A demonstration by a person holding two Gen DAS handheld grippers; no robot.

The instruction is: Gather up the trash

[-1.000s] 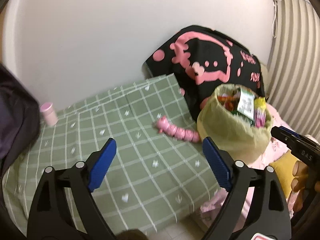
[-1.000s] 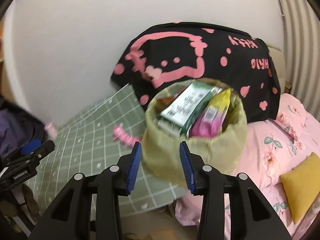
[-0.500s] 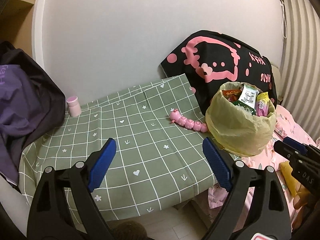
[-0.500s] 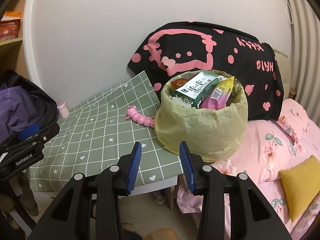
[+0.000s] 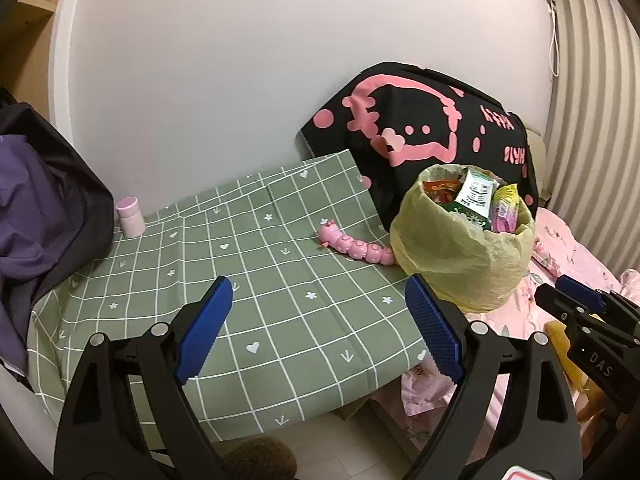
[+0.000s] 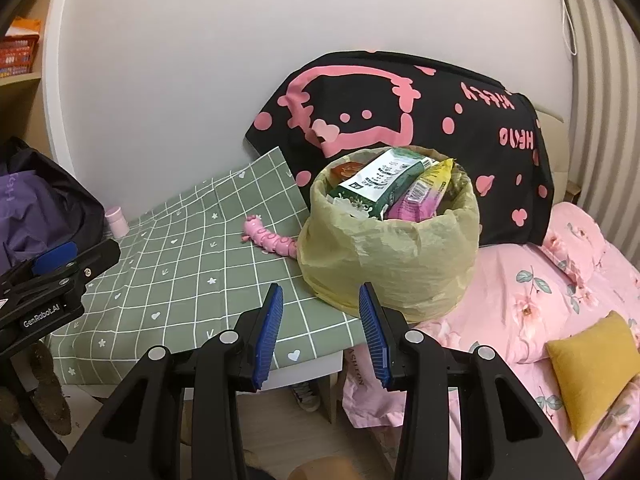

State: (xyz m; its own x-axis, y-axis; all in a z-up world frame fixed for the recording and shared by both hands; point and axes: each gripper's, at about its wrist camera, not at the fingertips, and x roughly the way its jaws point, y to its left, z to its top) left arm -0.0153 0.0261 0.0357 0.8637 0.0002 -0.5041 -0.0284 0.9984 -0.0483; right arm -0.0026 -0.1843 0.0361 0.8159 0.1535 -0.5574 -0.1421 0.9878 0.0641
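Both grippers hang over the near edge of a small table [image 5: 280,352] with a green checked cloth, and neither has anything in it. The left gripper [image 5: 318,328] has its blue pads spread wide, with only cloth showing between them. The right gripper [image 6: 320,332] has a narrower gap, about half spread, with the table edge showing through it and nothing pinched.

The bin [image 6: 390,256] sits at the right corner of the table, right where it meets the bed [image 6: 560,280]. It's lined with a yellowish bag [image 5: 464,256] folded over the rim and it's stuffed with trash: a green-and-white wrapper [image 6: 380,184], a purple-and-yellow wrapper [image 6: 420,196], and something orange-red at the back [image 5: 440,188]. The right gripper is pointed at it but is well short of it, not touching.

A pink caterpillar toy [image 5: 352,244] lies on the cloth with its tail end just against the bag. A small pink jar [image 5: 130,216] stands at the far left by the wall, next to a heap of dark and purple clothing [image 5: 44,216].

Behind the bin a black cushion with pink print [image 6: 420,120] leans on the wall. The bed has pink floral sheets and a mustard pillow [image 6: 592,368] on it. Some slippers, or maybe shoes, are on the floor below the table; hard to say.
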